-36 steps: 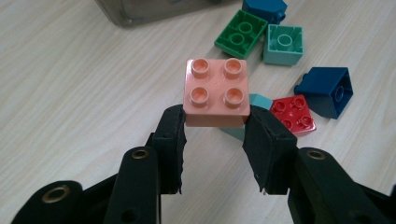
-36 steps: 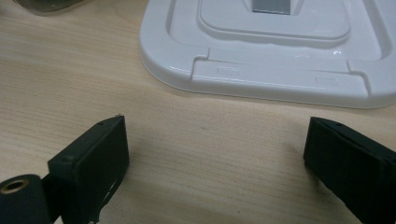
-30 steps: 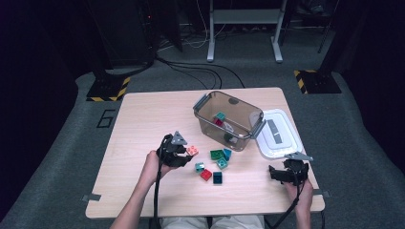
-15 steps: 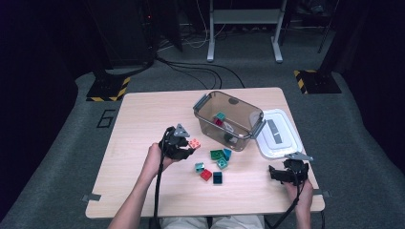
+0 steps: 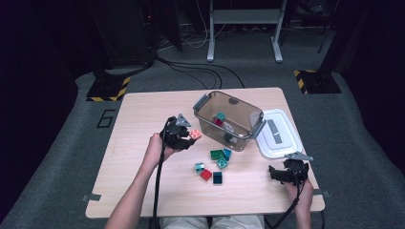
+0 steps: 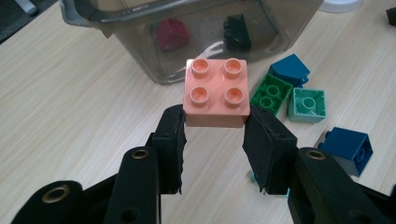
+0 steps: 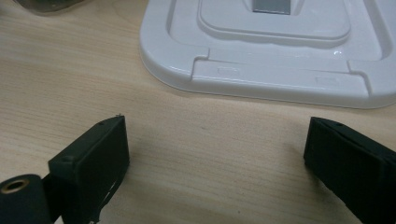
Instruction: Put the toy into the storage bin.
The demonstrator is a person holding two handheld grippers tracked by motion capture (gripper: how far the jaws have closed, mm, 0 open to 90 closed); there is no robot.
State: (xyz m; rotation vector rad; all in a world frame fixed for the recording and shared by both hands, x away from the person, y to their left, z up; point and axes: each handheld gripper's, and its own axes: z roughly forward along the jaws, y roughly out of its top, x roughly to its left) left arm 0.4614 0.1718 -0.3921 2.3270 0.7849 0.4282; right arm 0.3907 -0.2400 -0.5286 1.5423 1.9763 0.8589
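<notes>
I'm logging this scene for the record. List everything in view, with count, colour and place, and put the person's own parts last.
Table: one, light wood, centre of the high view.
Bin: one, clear smoky plastic with grey handles, open, on the table's far middle.
Bricks in the bin: at least three, teal, dark red and a dark one.
Lid: one, white, flat on the table right of the bin.
Peach brick: one, studs up, held off the table near the bin's wall.
Loose bricks: six, green, blue, teal, red and dark blue, on the table in front of the bin.
Left gripper: black, shut on the peach brick.
Right gripper: black, open, low over bare table near the lid.
Forearms: two, entering from the bottom.
</notes>
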